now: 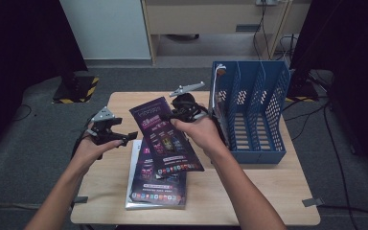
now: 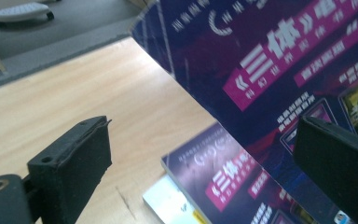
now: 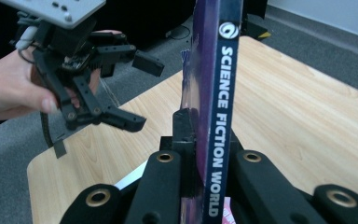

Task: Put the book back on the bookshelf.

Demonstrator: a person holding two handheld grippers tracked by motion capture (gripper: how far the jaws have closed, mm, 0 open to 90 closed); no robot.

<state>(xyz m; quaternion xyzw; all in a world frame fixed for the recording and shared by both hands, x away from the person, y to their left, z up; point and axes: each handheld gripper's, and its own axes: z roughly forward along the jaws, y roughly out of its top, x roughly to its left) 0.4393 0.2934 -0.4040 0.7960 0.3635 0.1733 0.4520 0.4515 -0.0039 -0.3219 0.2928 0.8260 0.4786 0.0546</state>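
The right gripper (image 1: 175, 116) is clamped tight on a thin purple magazine with a glossy cover (image 1: 165, 136), its black jaws pinching the spine edge, which reads "SCIENCE FICTION WORLD" in the right gripper view. The magazine hangs tilted from that grip, above the light wooden table (image 1: 249, 191). The left gripper (image 1: 124, 137) stands wide open with nothing between its jaws, just beside the magazine's left edge and not touching it. Beneath the held magazine, a stack of similar purple magazines (image 1: 157, 188) lies flat on the table. A blue plastic file rack (image 1: 254, 110) stands just right of the right gripper.
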